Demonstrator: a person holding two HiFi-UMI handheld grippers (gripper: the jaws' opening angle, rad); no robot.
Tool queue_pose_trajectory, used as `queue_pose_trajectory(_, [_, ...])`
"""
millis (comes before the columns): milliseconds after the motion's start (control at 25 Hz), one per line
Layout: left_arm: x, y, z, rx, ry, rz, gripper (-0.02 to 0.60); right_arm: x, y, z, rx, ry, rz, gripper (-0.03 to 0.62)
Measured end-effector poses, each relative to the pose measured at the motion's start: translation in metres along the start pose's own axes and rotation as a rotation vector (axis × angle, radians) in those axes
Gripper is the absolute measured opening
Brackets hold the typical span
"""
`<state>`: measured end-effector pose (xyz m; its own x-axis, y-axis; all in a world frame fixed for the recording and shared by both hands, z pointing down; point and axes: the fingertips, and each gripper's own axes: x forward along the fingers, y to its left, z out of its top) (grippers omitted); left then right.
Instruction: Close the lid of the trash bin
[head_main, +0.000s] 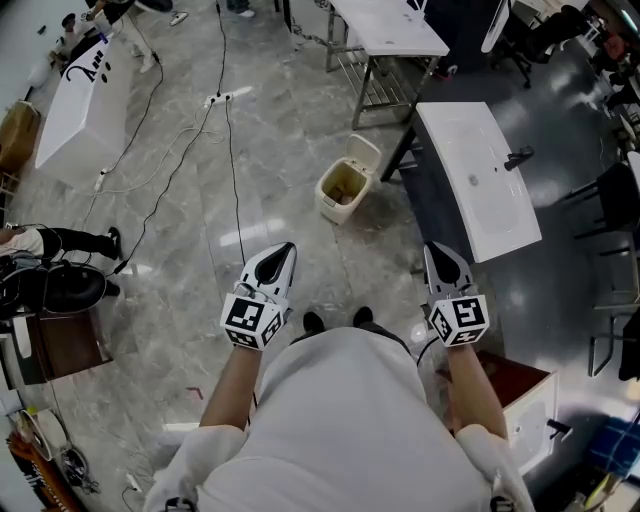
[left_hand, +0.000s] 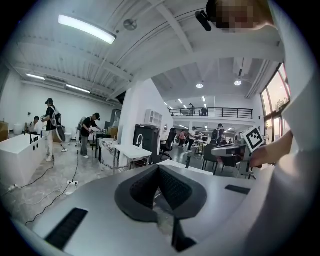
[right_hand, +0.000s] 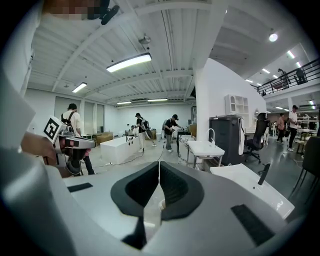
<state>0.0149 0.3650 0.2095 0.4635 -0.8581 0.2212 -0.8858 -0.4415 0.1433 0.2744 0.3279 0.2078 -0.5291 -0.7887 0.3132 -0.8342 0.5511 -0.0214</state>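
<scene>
Cream trash bin, lid raised; left tongs and right tongs pressed together.

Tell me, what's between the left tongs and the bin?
Just bare floor, as the head view shows. Nothing lies between the left tongs and the bin. A black cable runs off to one side.

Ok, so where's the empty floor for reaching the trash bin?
The floor between the shoes and the trash bin looks bare, bordered on the left by a black cable. It gets crowded right of the bin, where the dark leg of the white sink counter stands close, and behind it, by the table frame.
</scene>
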Motion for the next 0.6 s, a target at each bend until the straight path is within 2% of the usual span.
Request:
queue_pose_trajectory(280, [-0.011,0.008,-0.009,0.008,0.011,-0.032,0.005,-0.004,0.018,-0.005,-0.004,0.004,-0.022,0.031])
queue_pose_trajectory(600, [-0.011,0.019,-0.014,-0.005,0.027,-0.033,0.005,0.005,0.026,-0.01,0.013,0.018,-0.019,0.031])
